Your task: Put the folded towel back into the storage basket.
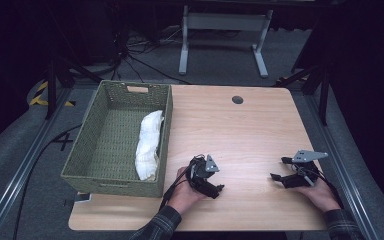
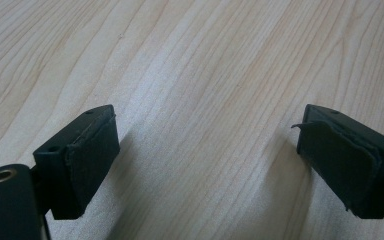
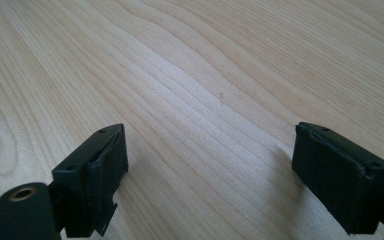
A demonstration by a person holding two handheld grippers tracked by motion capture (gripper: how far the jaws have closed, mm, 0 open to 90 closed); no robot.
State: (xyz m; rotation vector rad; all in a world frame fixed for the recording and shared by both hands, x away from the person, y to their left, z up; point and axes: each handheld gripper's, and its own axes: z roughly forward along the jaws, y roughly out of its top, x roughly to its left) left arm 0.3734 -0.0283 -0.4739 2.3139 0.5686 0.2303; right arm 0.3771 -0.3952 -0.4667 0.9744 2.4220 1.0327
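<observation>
With the rolled white cloth [image 1: 148,145] already lying along the right wall of the green woven basket [image 1: 92,135] at centre-left, the work looks finished: left gripper [image 1: 219,190] and right gripper [image 1: 279,169] rest wide open, empty, on the pale wooden table [image 1: 240,130].

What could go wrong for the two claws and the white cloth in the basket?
1. The cloth leans against the basket wall nearest the left claw; reaching in, that claw might catch the rim.
2. The basket's near end overhangs the table edge, so a hard push might tip it off.
3. The right claw sits low over the wood and could scrape it.
</observation>
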